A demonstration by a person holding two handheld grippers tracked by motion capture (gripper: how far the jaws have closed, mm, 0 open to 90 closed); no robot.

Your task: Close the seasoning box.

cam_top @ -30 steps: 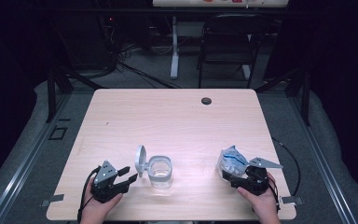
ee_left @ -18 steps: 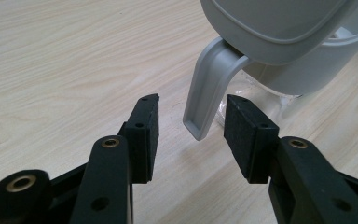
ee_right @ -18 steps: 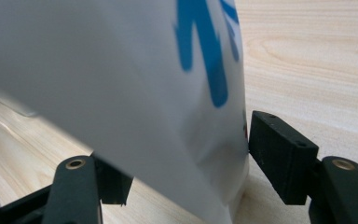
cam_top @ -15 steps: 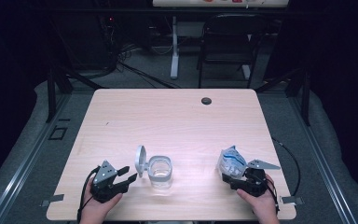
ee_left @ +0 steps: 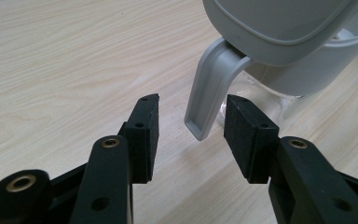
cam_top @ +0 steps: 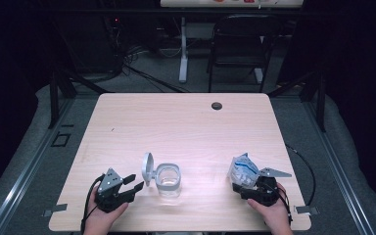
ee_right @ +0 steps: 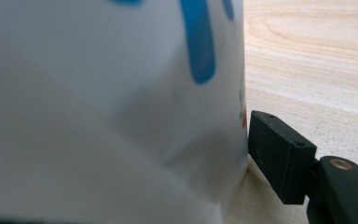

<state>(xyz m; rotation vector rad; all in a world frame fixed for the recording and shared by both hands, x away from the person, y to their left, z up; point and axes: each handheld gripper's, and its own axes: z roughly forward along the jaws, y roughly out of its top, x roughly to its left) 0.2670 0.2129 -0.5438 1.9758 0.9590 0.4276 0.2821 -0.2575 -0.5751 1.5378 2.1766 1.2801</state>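
On the wooden surface, the clear container sits near the six o'clock edge, its grey hinged lid standing open at its nine o'clock side. The left tool, at the container's eight o'clock, has its jaws spread wide; in the left gripper view the lid's latch tab hangs between the pads without touching them. At the container's three o'clock, the right tool is closed on a white-and-blue pouch, one pad pressing its side.
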